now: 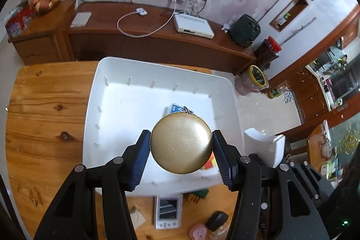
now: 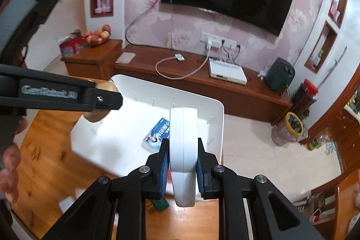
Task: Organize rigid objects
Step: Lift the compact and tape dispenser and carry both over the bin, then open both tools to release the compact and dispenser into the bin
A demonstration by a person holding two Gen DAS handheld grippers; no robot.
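My left gripper (image 1: 181, 143) is shut on a round gold tin (image 1: 181, 142) and holds it above the white bin (image 1: 99, 91) on the wooden table. My right gripper (image 2: 182, 161) is shut on a flat white plastic case (image 2: 183, 150), held on edge above the bin's near rim (image 2: 216, 118). A blue and white packet (image 2: 157, 134) lies inside the bin; in the left wrist view it (image 1: 176, 107) shows partly behind the tin. The left gripper with the gold tin (image 2: 99, 115) shows at the left in the right wrist view. The white case (image 1: 265, 145) shows at the right in the left wrist view.
On the table near the bin's front edge lie a white digital device (image 1: 168, 211), a black mouse (image 1: 217, 219), a pink object (image 1: 198, 231) and a green item (image 2: 160, 204). A wooden TV cabinet (image 1: 146, 42) stands behind the table. Jars (image 2: 290, 125) stand on the floor at the right.
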